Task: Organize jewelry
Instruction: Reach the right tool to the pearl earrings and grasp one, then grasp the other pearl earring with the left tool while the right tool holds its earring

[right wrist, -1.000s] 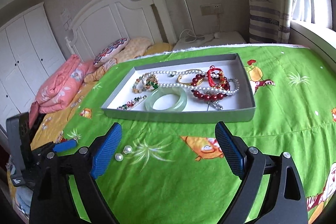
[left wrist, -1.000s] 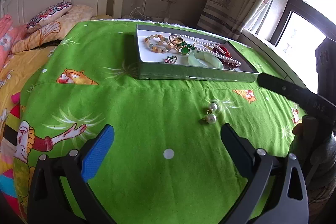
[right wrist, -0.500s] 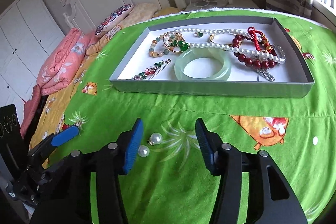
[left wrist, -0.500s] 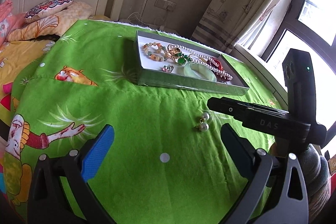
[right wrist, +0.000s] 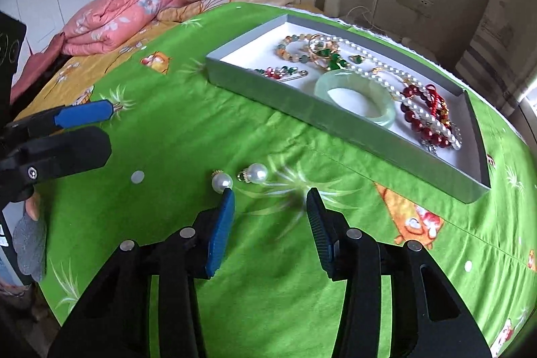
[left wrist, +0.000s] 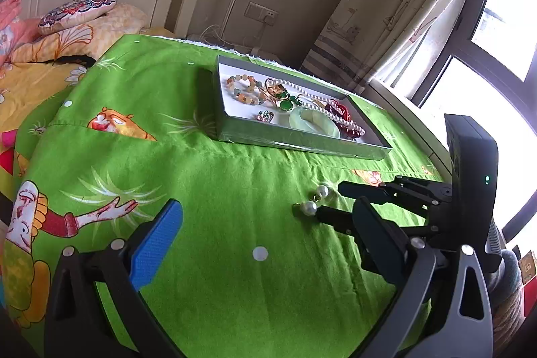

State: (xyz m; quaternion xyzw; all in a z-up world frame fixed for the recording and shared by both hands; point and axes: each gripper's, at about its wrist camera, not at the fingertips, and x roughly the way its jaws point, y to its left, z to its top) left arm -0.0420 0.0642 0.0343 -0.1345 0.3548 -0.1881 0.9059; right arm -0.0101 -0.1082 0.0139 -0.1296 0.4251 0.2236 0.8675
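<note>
Two pearl earrings lie on the green bedspread: one [right wrist: 222, 182] right at my right gripper's left fingertip, the other [right wrist: 256, 173] just beyond the gap. My right gripper [right wrist: 270, 202] is open, low over the cloth, its tips just short of the pearls. In the left wrist view the right gripper [left wrist: 330, 202] reaches in from the right toward the pearls [left wrist: 309, 207]. My left gripper [left wrist: 268, 217] is open and empty, hovering nearer the bed's edge. The grey tray [right wrist: 302, 104] holds a jade bangle [right wrist: 355, 96], pearl necklace [right wrist: 379, 74], red beads and other pieces.
The tray [left wrist: 302, 145] sits farther up the bedspread. Pillows and a pink quilt [right wrist: 114, 12] lie by the headboard. A curtain and window [left wrist: 486, 22] are to the right. The bed's edge drops off close behind both grippers.
My right gripper has moved down and left to the pearl earrings and narrowed its opening. The left gripper has stayed open, with its view swung slightly.
</note>
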